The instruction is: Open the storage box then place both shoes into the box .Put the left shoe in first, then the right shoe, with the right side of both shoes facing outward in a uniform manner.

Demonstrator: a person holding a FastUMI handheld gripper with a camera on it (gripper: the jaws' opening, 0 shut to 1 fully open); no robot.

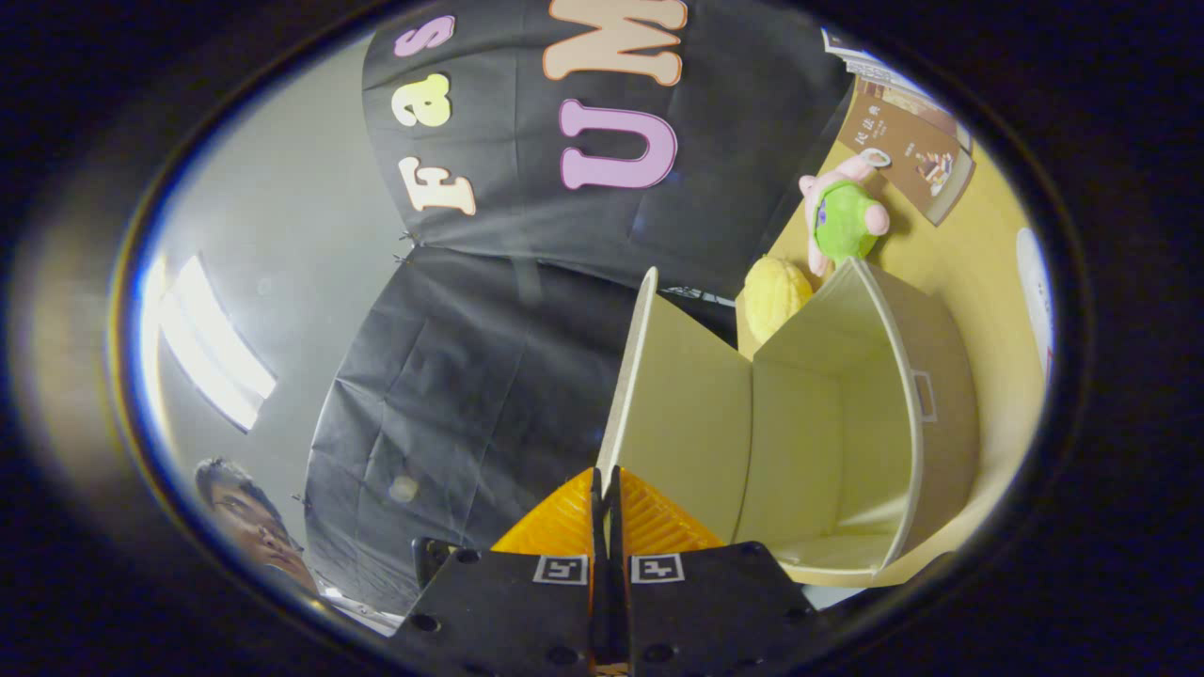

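The storage box (828, 423) is open; it is a pale cream box and its inside looks bare, with smooth walls and one plain floor; no shoe can be seen in it. Its lid (673, 414) is swung wide and stands out from the box like a flat door; the edge of the lid is just ahead of the gripper (607, 489). The whole view is tipped over, so the box seems to lie on its side on the yellow table (988, 273). One outer wall of the box has a small handle (926, 395) on it.

The gripper's two fingers are pressed together with only a thin dark line between them; nothing is held there; they point at the lower edge of the lid, and I cannot tell if they touch it.

Just beyond the box sits a bumpy yellow toy (776, 296), close by the box's far corner; a bit past that is a soft toy (844, 218) that is pink with a green body. Further from the box, on the same table, lies a brown book (908, 150). Off to the other side of the box, well apart from it, a bright ceiling light (212, 343) shines, and part of a person's head (246, 522) peeks in near the gripper.
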